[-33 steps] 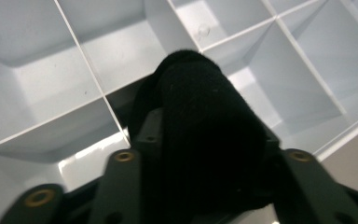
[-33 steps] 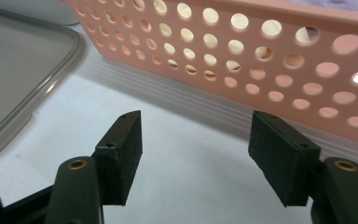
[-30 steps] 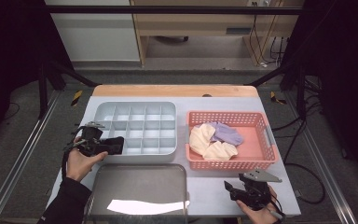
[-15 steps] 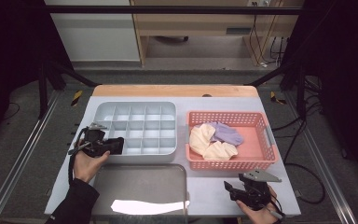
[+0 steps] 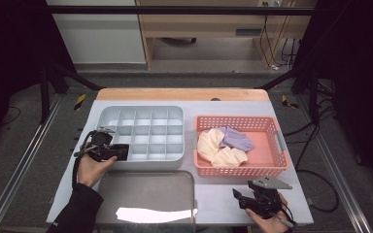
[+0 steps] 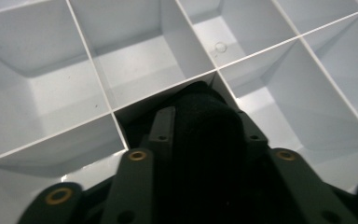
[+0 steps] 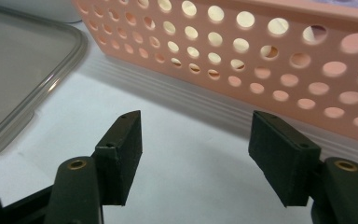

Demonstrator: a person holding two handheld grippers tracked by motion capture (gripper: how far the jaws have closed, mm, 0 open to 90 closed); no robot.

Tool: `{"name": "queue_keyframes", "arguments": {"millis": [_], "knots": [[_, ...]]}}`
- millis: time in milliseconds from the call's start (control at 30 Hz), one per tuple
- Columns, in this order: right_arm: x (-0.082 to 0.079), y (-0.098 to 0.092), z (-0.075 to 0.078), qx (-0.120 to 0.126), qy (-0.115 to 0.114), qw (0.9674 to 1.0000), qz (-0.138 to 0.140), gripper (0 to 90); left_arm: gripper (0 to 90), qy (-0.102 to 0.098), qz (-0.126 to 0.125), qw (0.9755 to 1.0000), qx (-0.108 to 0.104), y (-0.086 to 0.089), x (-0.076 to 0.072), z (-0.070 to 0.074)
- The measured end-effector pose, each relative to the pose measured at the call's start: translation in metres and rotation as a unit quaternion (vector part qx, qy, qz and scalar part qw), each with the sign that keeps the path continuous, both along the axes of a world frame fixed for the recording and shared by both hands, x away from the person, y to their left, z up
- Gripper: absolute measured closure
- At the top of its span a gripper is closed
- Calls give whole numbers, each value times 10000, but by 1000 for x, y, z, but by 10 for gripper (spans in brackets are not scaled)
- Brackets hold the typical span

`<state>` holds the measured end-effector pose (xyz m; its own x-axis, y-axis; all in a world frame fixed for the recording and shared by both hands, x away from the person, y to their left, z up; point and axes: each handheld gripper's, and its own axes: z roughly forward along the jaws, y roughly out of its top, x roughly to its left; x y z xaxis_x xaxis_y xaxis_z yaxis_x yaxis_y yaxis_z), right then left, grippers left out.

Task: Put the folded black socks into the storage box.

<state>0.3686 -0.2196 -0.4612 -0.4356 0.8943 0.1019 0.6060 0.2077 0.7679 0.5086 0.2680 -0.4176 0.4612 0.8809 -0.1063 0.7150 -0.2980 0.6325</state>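
Grey tabletop under me: my left gripper has just been reopening around a black sock in a near-left cell of the divided tray. Right gripper gapes empty beside the pink basket. Lifting now, the sock may snag and come out.

Black cloth between left gripper fingers: kind untold, lower part hidden behind gripper body. Lid near edge cut by frame, glare blotting middle. Basket cut top and right; contents hidden behind wall.
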Motion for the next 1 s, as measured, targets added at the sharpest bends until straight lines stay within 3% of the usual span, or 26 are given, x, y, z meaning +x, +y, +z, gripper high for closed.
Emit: {"name": "queue_keyframes", "arguments": {"millis": [133,200,267,367,433,667,833,1000], "knots": [[0,-1,0,16,-6,10000,-41,353,442,-393,-80,9988,-285,9,-13,9],[0,-1,1,24,-10,10000,-37,353,432,-532,-38,9978,-385,12,-19,12],[-1,-1,1,6,-25,10000,-35,353,486,-651,-7,9967,-490,14,-25,15],[0,-1,1,18,-16,10000,-37,354,653,-718,162,9967,-343,14,-30,12],[-1,-1,1,16,-17,10000,-37,354,715,-740,217,9959,-481,15,-30,8],[0,0,1,0,-2,10000,-24,354,800,-781,279,9957,-423,10,-19,0],[0,0,0,-3,2,10000,-6,354,816,-765,218,9966,-215,2,-14,-5],[-1,0,1,-7,-24,10000,-4,354,824,-713,163,9972,-154,-1,-15,-9]]}}
